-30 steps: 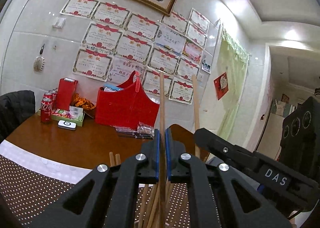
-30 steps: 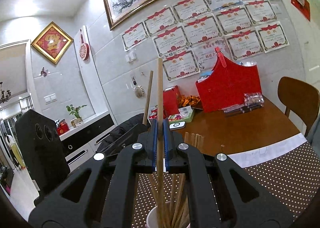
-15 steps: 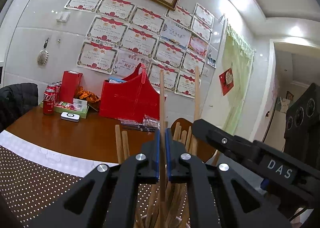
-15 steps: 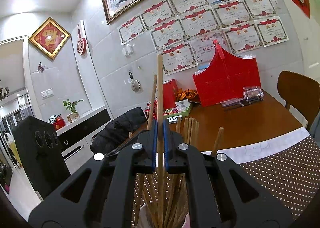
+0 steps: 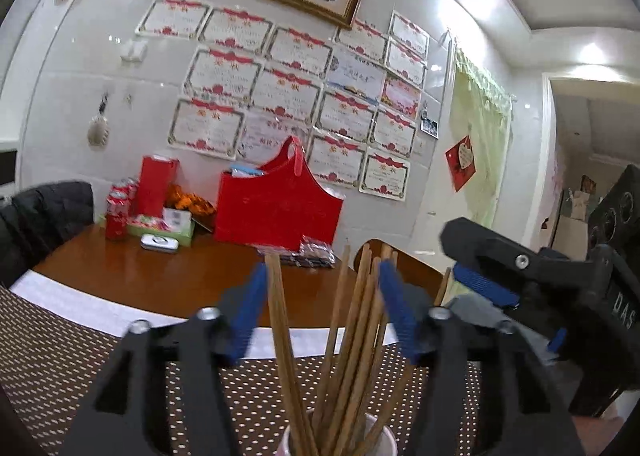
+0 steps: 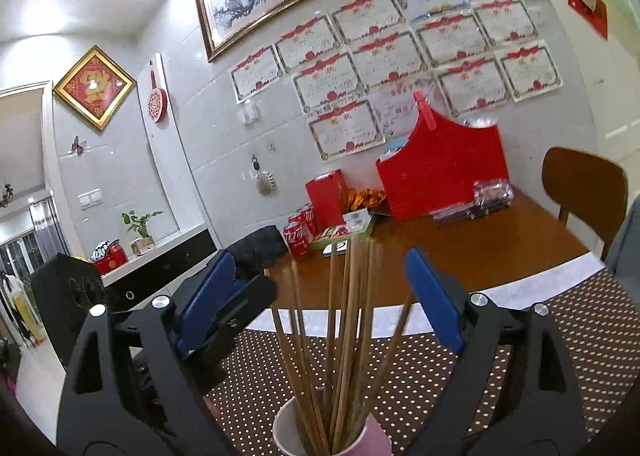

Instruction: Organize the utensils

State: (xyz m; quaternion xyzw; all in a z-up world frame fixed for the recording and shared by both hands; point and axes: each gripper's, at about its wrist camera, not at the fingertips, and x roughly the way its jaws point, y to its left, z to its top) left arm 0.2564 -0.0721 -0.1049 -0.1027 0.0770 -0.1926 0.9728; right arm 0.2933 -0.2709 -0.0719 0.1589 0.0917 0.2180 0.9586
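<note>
Below both grippers stands the cup, and every place here is given from it. Your left gripper and right gripper have just been opening; their blue pads now stand apart with nothing pinched. The chopsticks sit loose in the cup, long axes nearly upright and fanned out at the tips, rising between the jaws of each gripper without being pressed. In the left view they lean a little toward the right pad. Both grippers hang just above the cup's rim, pointing roughly level, so neither is clearly nearer; your coming move, I judge, is to draw back clear of the tips. The cup's base is cut off at the bottom of both views, and blur hides how many chopsticks it holds. The mat lies under the cup.
</note>
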